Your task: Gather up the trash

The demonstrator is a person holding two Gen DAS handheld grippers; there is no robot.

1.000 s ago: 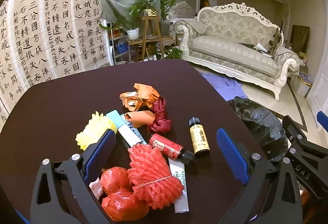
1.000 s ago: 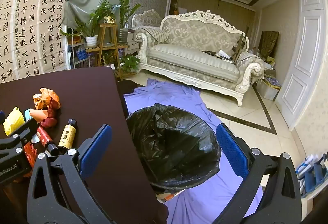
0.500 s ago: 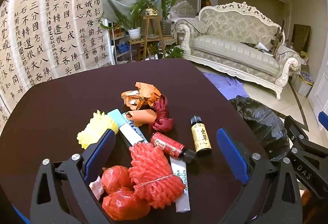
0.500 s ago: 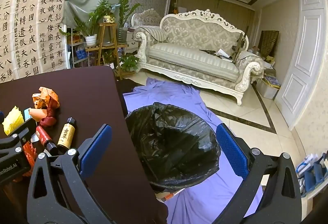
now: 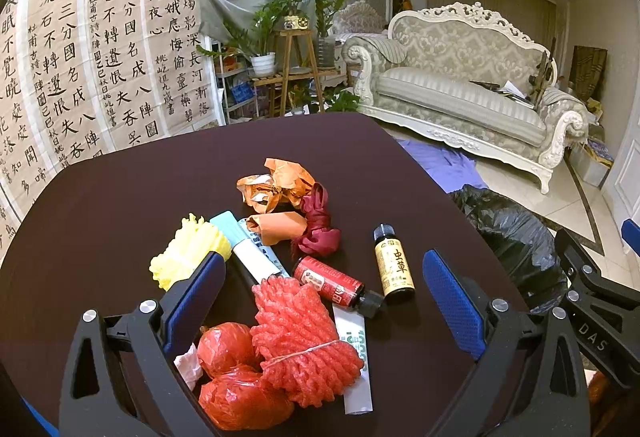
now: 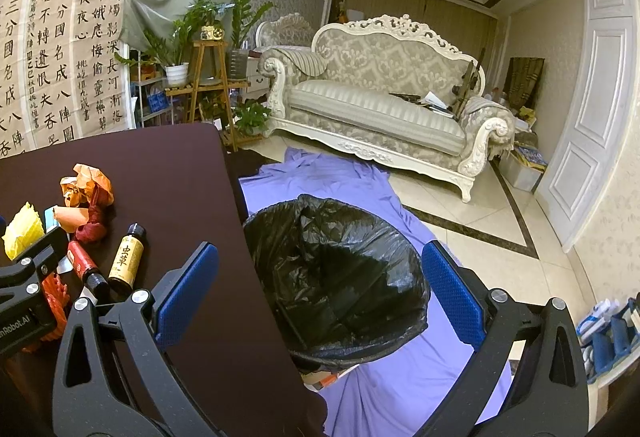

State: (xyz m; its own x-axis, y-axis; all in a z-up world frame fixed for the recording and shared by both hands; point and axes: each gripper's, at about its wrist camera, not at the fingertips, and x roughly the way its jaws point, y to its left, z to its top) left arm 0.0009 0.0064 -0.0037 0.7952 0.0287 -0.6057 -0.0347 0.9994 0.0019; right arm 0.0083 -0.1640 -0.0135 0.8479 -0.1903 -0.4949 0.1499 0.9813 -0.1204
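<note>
A heap of trash lies on the dark table (image 5: 120, 205): red foam netting (image 5: 304, 337), a red plastic bag (image 5: 236, 389), yellow netting (image 5: 188, 253), crumpled orange paper (image 5: 280, 181), a dark red wrapper (image 5: 320, 229), a red bottle (image 5: 332, 283), a brown bottle (image 5: 394, 265) and a white tube (image 5: 256, 257). My left gripper (image 5: 320, 297) hangs open over the heap, the red netting between its fingers. My right gripper (image 6: 316, 285) is open above the black-lined trash bin (image 6: 332, 277) beside the table's right edge. The brown bottle (image 6: 127, 257) also shows there.
A purple cloth (image 6: 340, 173) is spread on the tiled floor under the bin. A white ornate sofa (image 6: 384, 109) stands behind it, with a wooden plant stand (image 6: 208, 77) and calligraphy sheets (image 5: 100, 49) at the back left. A white door (image 6: 592, 117) is on the right.
Both views have shifted only slightly; the trash heap sits a touch higher in the left wrist view. Nothing was grasped or released.
</note>
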